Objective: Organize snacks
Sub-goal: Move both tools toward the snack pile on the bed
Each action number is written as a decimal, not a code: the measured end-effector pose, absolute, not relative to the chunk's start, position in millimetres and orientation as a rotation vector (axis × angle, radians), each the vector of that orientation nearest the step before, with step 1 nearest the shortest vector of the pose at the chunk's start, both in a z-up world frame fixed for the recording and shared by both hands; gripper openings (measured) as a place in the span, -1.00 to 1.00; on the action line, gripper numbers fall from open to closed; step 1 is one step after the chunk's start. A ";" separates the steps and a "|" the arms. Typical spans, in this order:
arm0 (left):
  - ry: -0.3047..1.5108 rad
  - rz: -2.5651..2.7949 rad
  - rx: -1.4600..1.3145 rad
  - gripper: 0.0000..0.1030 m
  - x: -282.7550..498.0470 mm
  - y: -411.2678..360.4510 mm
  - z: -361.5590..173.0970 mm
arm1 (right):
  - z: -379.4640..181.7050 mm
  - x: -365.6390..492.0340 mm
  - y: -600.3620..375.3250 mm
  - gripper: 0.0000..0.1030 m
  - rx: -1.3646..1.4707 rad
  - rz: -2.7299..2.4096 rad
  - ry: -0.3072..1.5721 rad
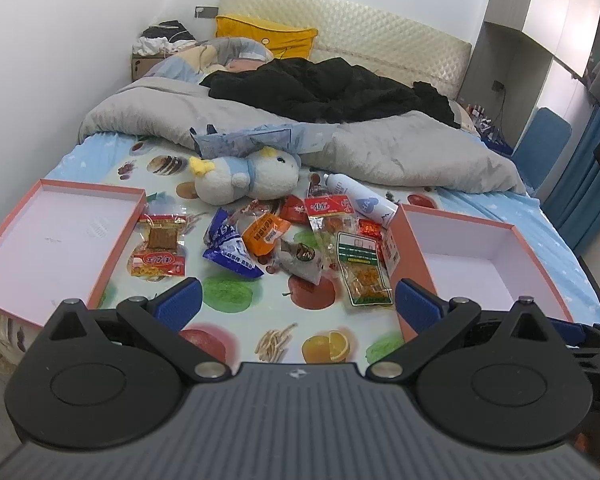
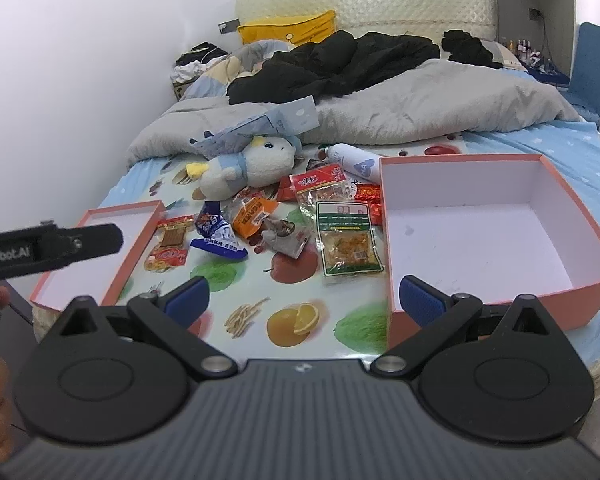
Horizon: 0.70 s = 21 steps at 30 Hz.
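Bright crinkled snack packets (image 1: 296,240) heaped between two pink boxes (image 1: 56,240)

White walls (image 1: 60,40), cream quilted headboard (image 1: 380,28), rumpled grey duvet (image 1: 400,148), blue chair (image 1: 542,140), blue curtain (image 1: 580,200)
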<state>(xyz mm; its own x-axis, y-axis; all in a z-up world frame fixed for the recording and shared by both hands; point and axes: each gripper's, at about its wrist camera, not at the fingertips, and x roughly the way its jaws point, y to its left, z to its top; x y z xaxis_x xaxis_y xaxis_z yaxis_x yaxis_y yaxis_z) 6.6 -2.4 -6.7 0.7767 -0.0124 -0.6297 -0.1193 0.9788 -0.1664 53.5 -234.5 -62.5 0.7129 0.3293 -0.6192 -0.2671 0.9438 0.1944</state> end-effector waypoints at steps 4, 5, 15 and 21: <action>0.684 0.063 -0.200 1.00 10.6 -2.1 -10.0 | -64.0 54.1 -235.4 1.00 0.112 0.335 0.706; 0.684 0.062 -0.202 1.00 11.5 -2.2 -11.2 | -64.4 54.2 -235.4 1.00 0.115 0.334 0.703; 0.699 0.069 -0.189 1.00 16.6 -2.1 -21.2 | -71.5 56.5 -237.9 1.00 0.121 0.322 0.712; 0.687 0.075 -0.178 1.00 16.9 6.1 -22.4 | -68.9 56.3 -234.5 1.00 0.099 0.329 0.698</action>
<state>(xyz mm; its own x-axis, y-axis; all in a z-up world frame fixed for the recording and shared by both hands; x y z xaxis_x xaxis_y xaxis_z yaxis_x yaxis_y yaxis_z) 16.9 6.1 -22.4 0.7715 0.0102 -0.6362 -0.1275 0.9821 -0.1389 56.3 -234.5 -68.9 0.7168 0.3296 -0.6144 -0.2639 0.9439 0.1986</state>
